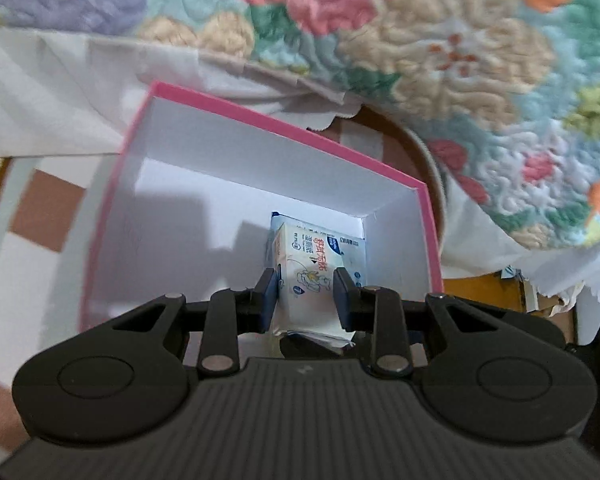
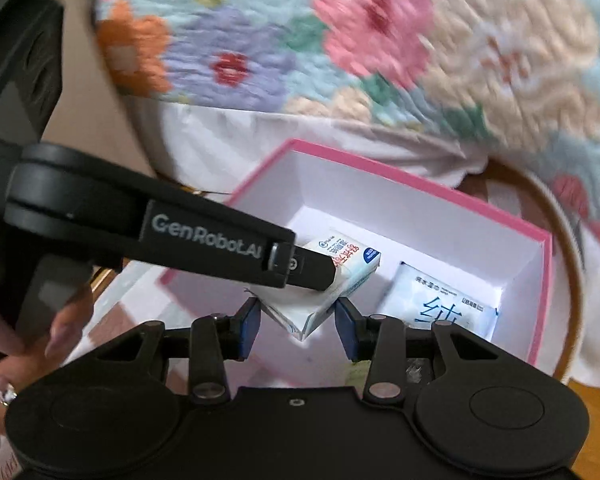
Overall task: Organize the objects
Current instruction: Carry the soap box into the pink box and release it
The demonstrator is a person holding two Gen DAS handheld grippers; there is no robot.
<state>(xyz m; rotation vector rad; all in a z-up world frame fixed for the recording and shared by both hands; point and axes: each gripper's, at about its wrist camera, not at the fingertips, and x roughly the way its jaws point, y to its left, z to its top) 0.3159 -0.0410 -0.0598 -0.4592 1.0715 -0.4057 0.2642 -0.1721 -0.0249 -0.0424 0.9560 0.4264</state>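
I counted two wipe packs over one pink box point(image 1: 284, 128) — my left gripper point(image 1: 304, 292) clamped one wipe pack point(image 1: 312, 276); the second pack point(image 2: 440, 300) lay by the box's right wall, my right gripper point(image 2: 296, 320) apart, empty.

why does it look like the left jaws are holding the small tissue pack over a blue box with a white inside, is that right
Not quite: the box is pink-rimmed, not blue. The rest holds. In the left wrist view the left gripper is closed on the small tissue pack above the box's white interior, and the right wrist view shows the same pink rim.
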